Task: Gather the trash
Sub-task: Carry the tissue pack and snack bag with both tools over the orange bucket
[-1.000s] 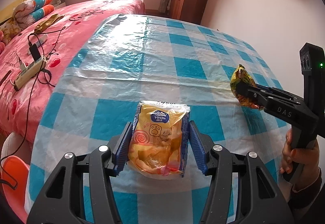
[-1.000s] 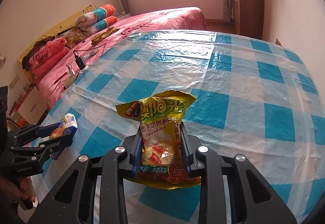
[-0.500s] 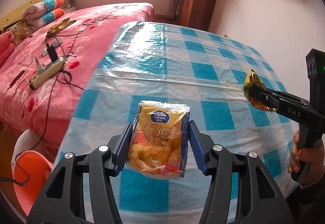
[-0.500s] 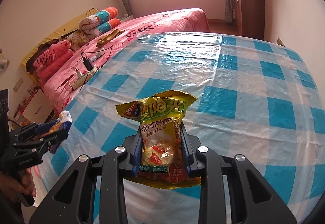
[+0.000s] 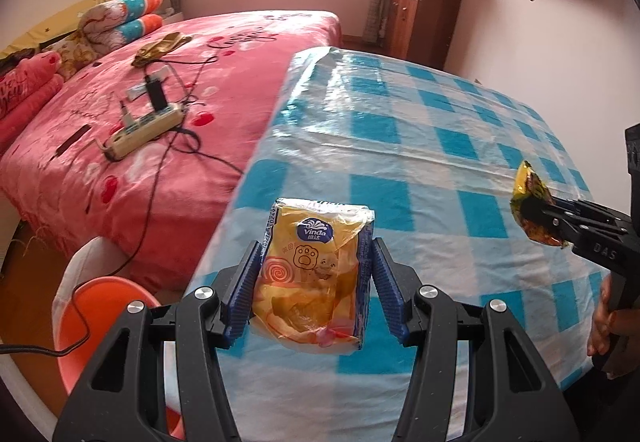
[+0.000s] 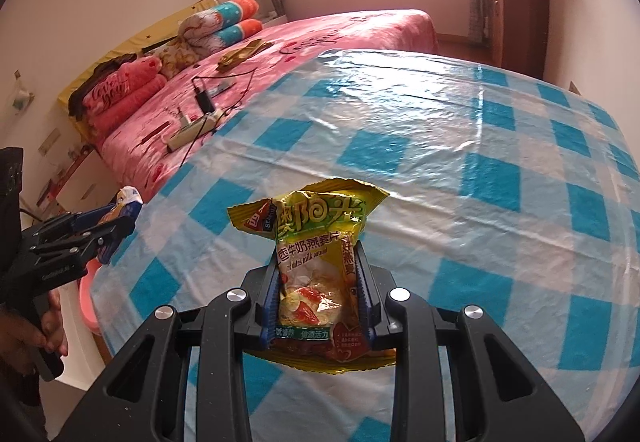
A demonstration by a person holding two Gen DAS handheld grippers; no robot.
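Since the earlier frame both tools have drawn back toward the near left edge of the tabletop [image 5: 420, 145], so the orange bin [image 5: 100, 306] beside the bed now shows more fully below the left tool.

The left tool [image 5: 314, 278] is clamped on one yellow tissue pack [image 5: 316, 274], its blue pads partly apart, pressing both sides of the pack, which hangs clear above the tabletop's edge. The right tool [image 6: 318, 294] is narrowly clamped on one yellow-green oatmeal wrapper [image 6: 312, 254], held upright above the checked cloth.

Nothing can be made out inside the bin; a white liner [image 5: 76, 262] lines its rim.

One power strip [image 5: 146, 129] with plugged cords lies on the pink bed [image 5: 240, 53].
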